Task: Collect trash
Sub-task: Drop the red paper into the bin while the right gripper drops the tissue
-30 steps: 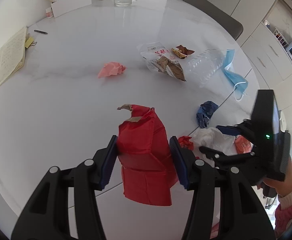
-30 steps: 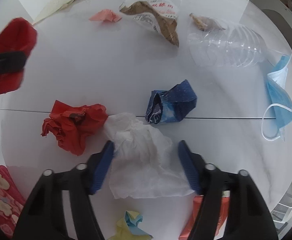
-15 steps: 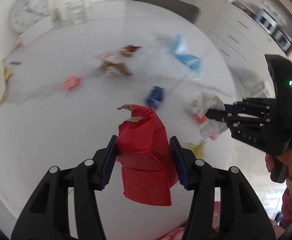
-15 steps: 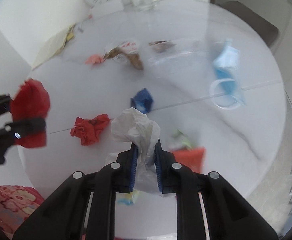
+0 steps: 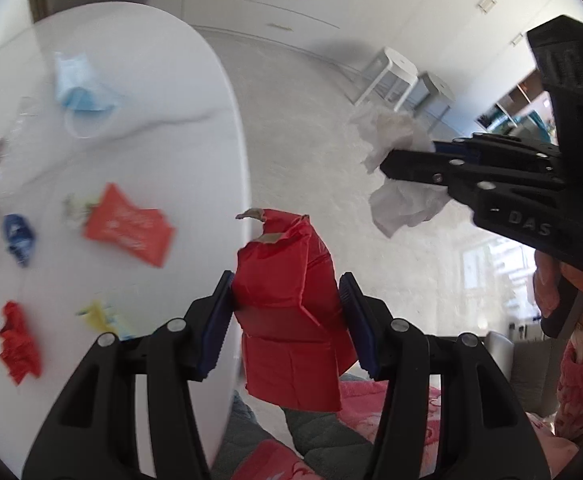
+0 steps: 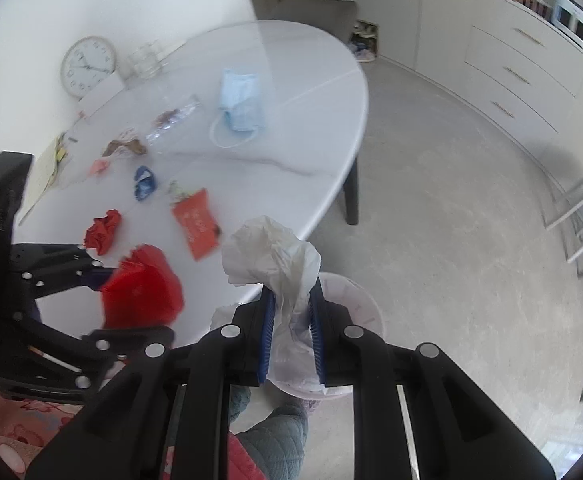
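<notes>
My left gripper (image 5: 287, 300) is shut on a red paper bag (image 5: 291, 320) and holds it in the air past the table's edge. My right gripper (image 6: 291, 308) is shut on a crumpled white tissue (image 6: 275, 256), above a white waste bin (image 6: 355, 304) on the floor. The tissue also shows in the left wrist view (image 5: 399, 176). On the white table (image 6: 311, 128) lie a red crumpled paper (image 6: 103, 232), an orange-red packet (image 6: 195, 224), a blue wrapper (image 6: 145, 182) and a blue face mask (image 6: 241, 100).
A clear bottle (image 6: 175, 118), a snack bag (image 6: 125, 146), a pink paper (image 6: 99, 166), a clock (image 6: 87, 66) and a glass jug (image 6: 143, 62) are at the table's far side. White stools (image 5: 395, 76) and cabinets stand across the grey floor.
Both grippers have swung right, away from the table toward the floor, each still holding its piece. The white bin has come into the right wrist view under the tissue.
</notes>
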Motion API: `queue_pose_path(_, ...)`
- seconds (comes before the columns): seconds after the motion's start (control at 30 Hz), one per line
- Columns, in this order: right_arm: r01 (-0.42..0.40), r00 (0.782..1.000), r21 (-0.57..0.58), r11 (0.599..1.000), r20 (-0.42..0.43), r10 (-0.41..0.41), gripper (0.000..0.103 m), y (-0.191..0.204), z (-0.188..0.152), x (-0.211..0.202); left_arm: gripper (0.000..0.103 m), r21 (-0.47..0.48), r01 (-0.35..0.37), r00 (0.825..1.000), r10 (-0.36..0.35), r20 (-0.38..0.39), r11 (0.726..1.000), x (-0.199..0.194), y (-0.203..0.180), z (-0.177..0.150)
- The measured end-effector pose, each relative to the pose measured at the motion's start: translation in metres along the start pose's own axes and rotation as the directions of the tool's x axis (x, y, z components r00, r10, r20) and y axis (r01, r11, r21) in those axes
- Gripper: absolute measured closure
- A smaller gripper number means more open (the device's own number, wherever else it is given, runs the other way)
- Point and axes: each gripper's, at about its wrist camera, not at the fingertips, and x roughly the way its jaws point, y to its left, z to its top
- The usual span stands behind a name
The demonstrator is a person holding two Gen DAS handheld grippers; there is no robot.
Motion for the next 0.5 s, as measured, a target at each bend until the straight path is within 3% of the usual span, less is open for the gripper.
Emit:
queue_pose_path(0.2,0.008,1.000,0.044,0.999,0.017,-0.009,0.084,-0.032,-0.015,-0.011,0.050,0.014,0.030,0.998,-0.029,-0.052,0.999,0.047,-0.030,0.010)
queue_pose_path(0.3,0.004,1.000,0.050,0.999,0.021,-0.006,0.084,-0.043,-0.019,-0.013,0.041,0.015,-0.001,0.998,0.002,-0.059,1.000,0.059,-0.042,0.013)
queue_pose_path(0.37,-0.001,1.000,0.052,0.999,0.022,0.000,0.084,-0.049,-0.020,-0.013,0.029,-0.007,-0.005,0.999,0.004,-0.042,1.000,0.059,-0.044,0.015)
queue_pose_path(0.5,-0.009,1.000,0.050,0.999,0.014,0.008,0.084,-0.054,-0.022,-0.010,0.026,-0.028,-0.027,0.999,0.027,-0.020,0.999,0.053,-0.044,0.018)
